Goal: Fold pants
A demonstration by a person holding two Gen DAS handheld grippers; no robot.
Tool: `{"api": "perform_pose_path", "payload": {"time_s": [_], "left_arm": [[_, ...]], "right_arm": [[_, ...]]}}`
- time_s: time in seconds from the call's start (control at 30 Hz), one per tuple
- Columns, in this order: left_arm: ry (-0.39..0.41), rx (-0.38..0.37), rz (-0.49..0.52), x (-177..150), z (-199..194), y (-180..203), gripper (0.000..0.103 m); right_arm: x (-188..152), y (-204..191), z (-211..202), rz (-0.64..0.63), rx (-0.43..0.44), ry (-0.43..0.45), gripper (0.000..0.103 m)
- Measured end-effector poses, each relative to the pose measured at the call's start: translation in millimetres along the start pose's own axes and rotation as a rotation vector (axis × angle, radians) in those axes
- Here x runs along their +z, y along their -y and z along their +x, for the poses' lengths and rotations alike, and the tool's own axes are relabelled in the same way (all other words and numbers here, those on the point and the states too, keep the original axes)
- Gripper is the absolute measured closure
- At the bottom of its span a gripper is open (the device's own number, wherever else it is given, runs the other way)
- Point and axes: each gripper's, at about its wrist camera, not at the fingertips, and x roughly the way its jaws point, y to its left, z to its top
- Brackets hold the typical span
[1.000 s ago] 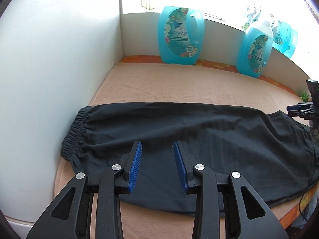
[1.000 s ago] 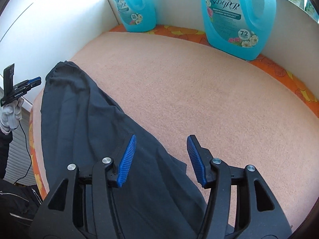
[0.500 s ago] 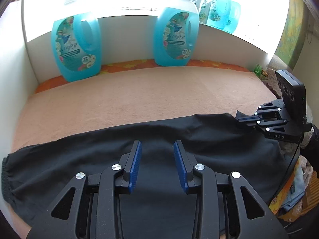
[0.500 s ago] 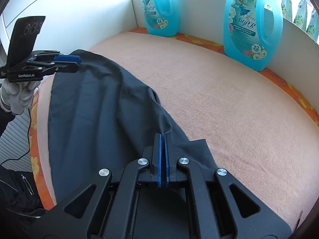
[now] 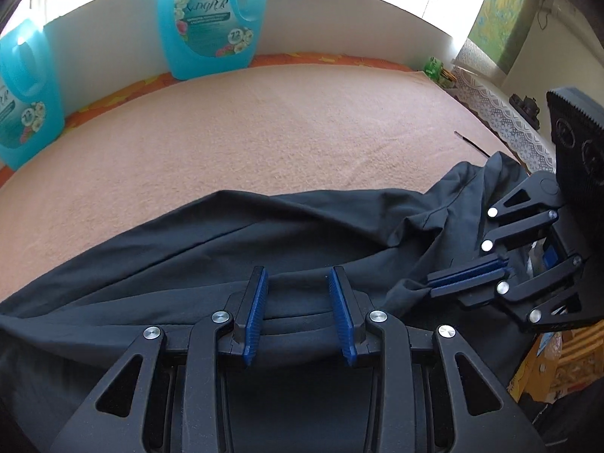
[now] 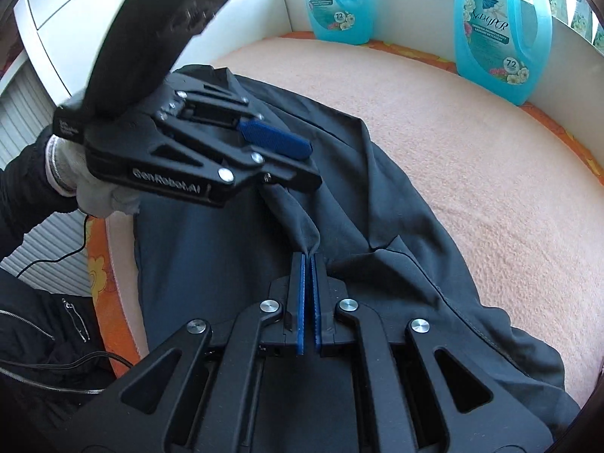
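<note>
From my left tongs I see the soft black pants lying on the fuzzy peach blanket; my blue pads stand apart over the cloth, gripping nothing, and my right tongs pinch the pants close by. From my right tongs I see the pads squeezed tight on a fold of the pants, with my left tongs just above the cloth in my white-gloved hand.

Black pants, rumpled, on peach cloth
</note>
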Motion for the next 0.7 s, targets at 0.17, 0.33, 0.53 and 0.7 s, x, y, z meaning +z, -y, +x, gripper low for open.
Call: {"api": "perform_pose_path", "payload": {"time_s": [0.17, 0.33, 0.53, 0.7], "left_arm": [[0.002, 0.005, 0.024, -7.4, 0.2, 3.9, 0.07], [0.0, 0.008, 0.027, -7.5, 0.7, 4.9, 0.07], [-0.003, 0.009, 0.028, -7.8, 0.4, 3.9, 0.07], [-0.003, 0.012, 0.036, -7.4, 1.2, 4.3, 0.07]], "right_arm": [[4.7, 29.1, -34.2, 0.093, -0.056, 0.101, 0.097], [14.8, 50.8, -13.4, 0.142, -0.128, 0.033, 0.065], [1.5, 29.9, 13.4, 0.019, -0.138, -0.07, 0.064], [-9.2, 39.8, 23.8, 0.049, -0.19, -0.102, 0.072]]}}
